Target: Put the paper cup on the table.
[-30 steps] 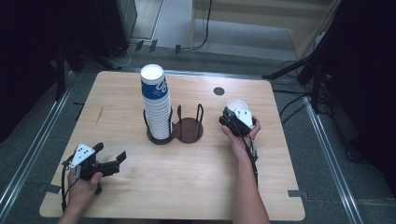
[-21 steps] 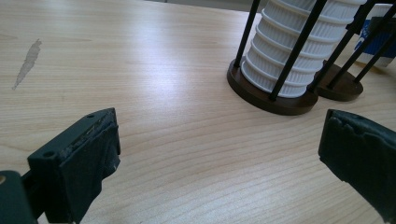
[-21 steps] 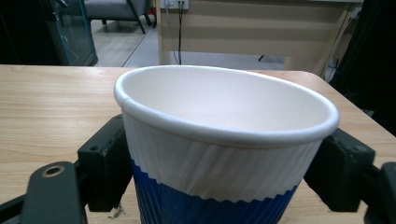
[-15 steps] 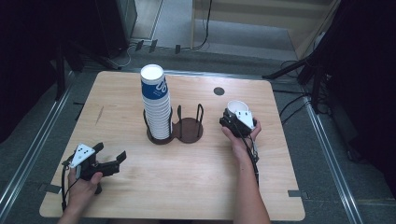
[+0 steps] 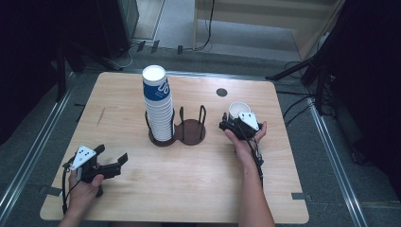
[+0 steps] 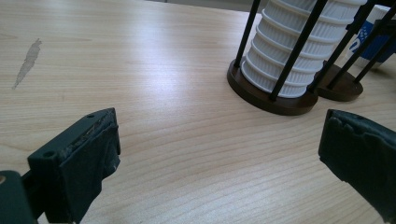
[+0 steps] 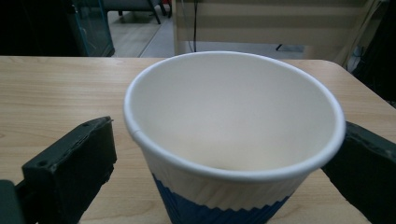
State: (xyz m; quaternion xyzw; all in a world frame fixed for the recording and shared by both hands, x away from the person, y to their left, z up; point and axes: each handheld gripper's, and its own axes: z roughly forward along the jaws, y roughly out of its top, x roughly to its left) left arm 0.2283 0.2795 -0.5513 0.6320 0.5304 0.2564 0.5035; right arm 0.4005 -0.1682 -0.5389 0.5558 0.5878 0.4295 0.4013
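My worry is the paper cup [image 7: 233, 154], standing upright on the worktop [image 5: 142, 198] right of centre in the high view: it sits between my right gripper [image 7: 229, 154]'s fingers [image 7: 74, 172], so a sideways nudge as I back off could tip it. Those fingers have just been opening and stand wide, seemingly clear of the cup wall on the left. My left gripper [image 6: 219, 154], lower left, is spread open and empty, near the cup stack [image 5: 158, 106] in its holder [image 5: 189, 132].
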